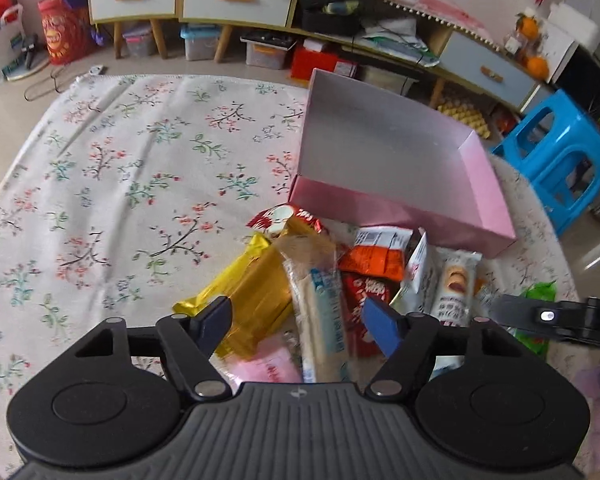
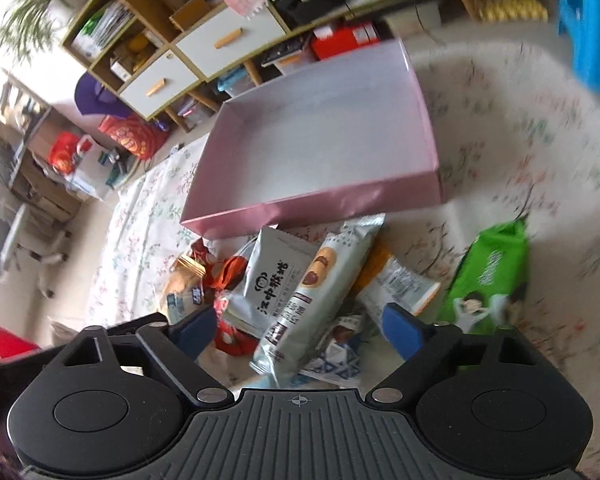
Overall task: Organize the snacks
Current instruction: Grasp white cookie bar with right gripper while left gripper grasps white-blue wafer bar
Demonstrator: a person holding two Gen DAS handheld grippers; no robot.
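Snacks lie in a loose heap on the floral cloth, touching the near wall of the pink box, which sits at 12 o'clock from the pile w/ nothing visible inside. Gold pack at 9 o'clock side of heap; green pack apart at 3 o'clock. Left gripper spread wide above the heap, pinching nothing. Right gripper likewise spread, over a pale biscuit pack; contact can't be told. Blue stool beyond table edge.
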